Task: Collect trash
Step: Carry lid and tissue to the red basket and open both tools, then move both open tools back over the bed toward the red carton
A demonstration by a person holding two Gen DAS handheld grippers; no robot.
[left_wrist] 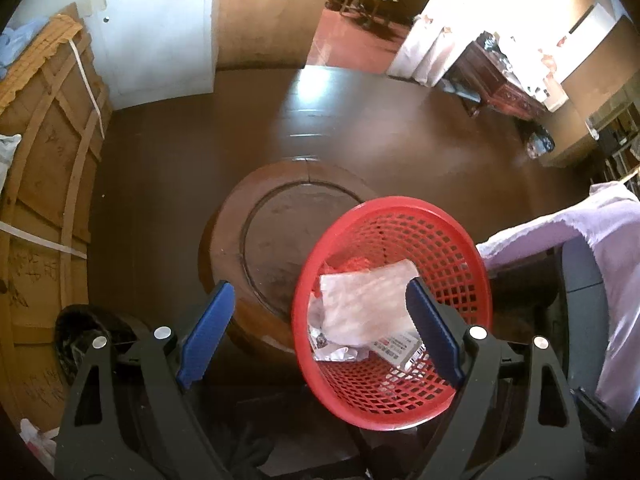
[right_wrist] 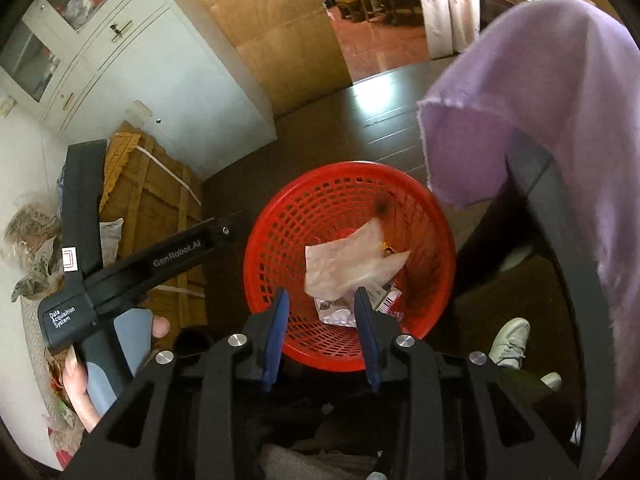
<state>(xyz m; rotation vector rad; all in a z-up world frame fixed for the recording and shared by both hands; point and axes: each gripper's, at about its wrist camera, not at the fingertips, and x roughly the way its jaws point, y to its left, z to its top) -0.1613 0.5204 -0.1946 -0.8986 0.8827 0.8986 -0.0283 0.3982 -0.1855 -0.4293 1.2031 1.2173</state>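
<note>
A: One red basket [left_wrist: 452, 240], round, plastic lattice, standing on the dark floor [left_wrist: 360, 120], seen from above. Beside it a round wooden stool [left_wrist: 272, 216] with a recessed top.

B: Inside the basket?

A: Trash: one translucent crinkled wrapper [left_wrist: 366, 300] on top, one printed carton [left_wrist: 400, 348] under it, one crumpled foil piece [left_wrist: 336, 354]. Something red and lumpy further down, too blurred to name.

B: Left gripper [left_wrist: 322, 300]?

A: Blue ridged fingers [left_wrist: 212, 320] spread wide, holding nothing, above the basket's near rim; right finger over the trash.

B: Right gripper [right_wrist: 322, 296]?

A: Fingers [right_wrist: 276, 336] partly open, a narrower gap, nothing between them. Poised over the same basket [right_wrist: 420, 220], wrapper [right_wrist: 348, 264] just beyond the tips.

B: Around it?

A: One lilac cloth [right_wrist: 540, 100], frayed edge, draped over a dark chair back [right_wrist: 560, 240]. One pale cabinet [right_wrist: 140, 68]. Slatted wooden crate [left_wrist: 44, 184] bound with white straps.
</note>
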